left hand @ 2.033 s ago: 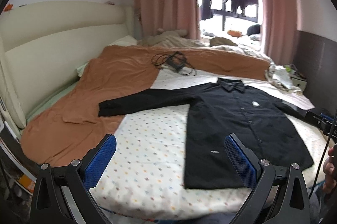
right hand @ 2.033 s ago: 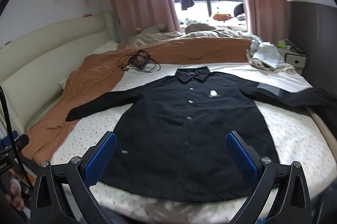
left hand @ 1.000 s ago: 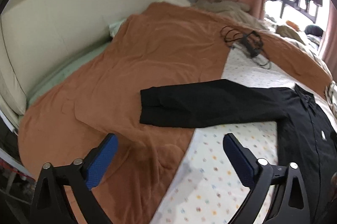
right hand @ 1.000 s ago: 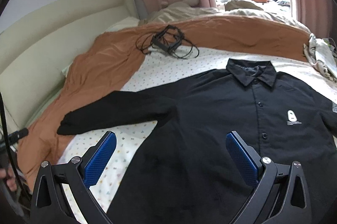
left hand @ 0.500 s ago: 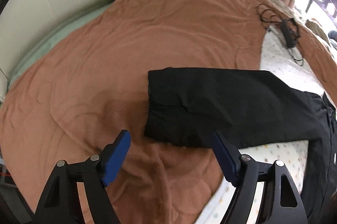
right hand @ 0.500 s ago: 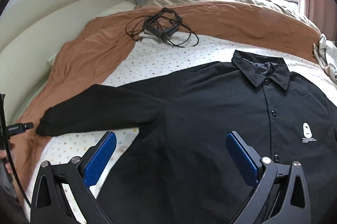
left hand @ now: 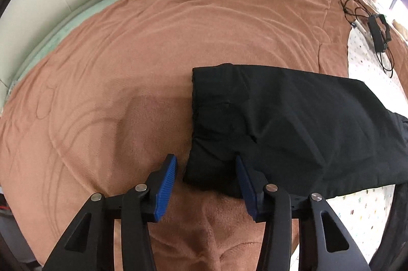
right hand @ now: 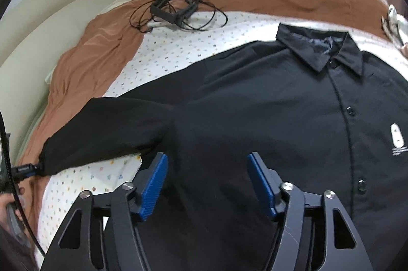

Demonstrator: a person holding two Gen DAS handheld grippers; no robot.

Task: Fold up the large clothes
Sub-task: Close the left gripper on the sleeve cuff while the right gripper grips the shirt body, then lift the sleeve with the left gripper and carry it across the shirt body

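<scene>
On the bed (left hand: 204, 16), my left gripper (left hand: 205, 165) closing around the black shirt (right hand: 255, 105) cuff, fingers apart, my right gripper (right hand: 206, 164) closing over its side, fingers apart, nothing clamped.

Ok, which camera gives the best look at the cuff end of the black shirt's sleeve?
The left wrist view. The cuff fills the middle of it, lying on the orange blanket with its near corner between the left gripper's blue pads. In the right wrist view, the cuff shows small and dark at the left edge.
</scene>
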